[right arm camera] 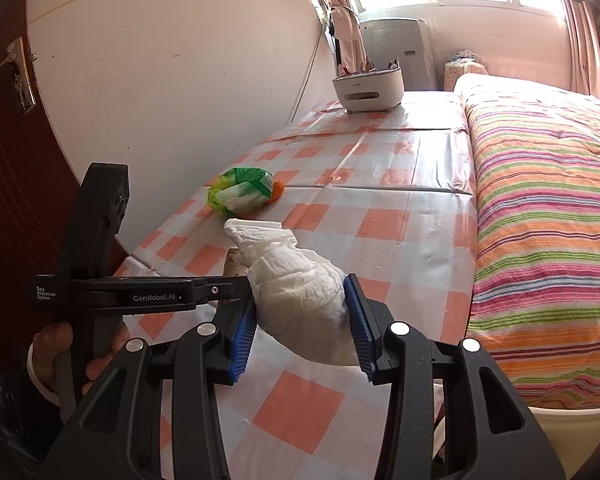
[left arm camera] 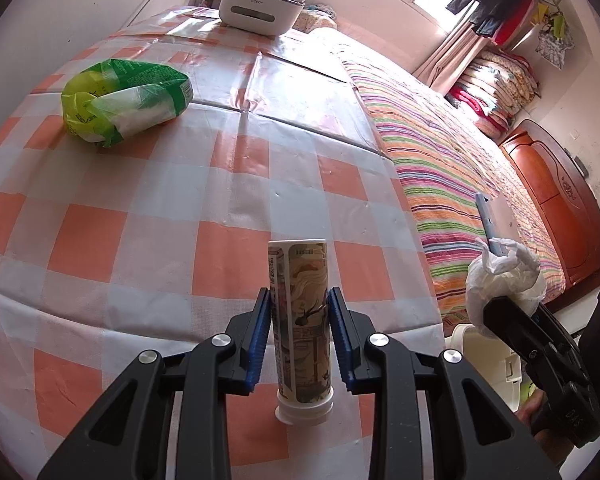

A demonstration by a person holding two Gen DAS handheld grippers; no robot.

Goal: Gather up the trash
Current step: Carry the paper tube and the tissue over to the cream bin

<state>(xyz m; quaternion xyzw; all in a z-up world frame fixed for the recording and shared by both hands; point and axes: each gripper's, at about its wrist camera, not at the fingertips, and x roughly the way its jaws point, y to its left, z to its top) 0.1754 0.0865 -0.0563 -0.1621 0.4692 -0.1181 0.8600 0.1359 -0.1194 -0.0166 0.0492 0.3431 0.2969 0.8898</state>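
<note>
Left wrist view: the left hand-held gripper (left arm camera: pixel 300 312) is clamped on a printed bottle (left arm camera: pixel 302 320), its long axis running straight out between the fingers, cap end toward the camera. Beside it, the right hand-held gripper (right arm camera: pixel 300 316) squeezes a crumpled white tissue wad (right arm camera: pixel 296 288). Both are full and hang over the checked surface (left arm camera: pixel 140 208). Farther out, up and left of the left one, lies the green wrapper (left arm camera: pixel 124 100), well apart. A white bin (left arm camera: pixel 488 356) shows below the right gripper, so I'd guess dropping comes first.
</note>
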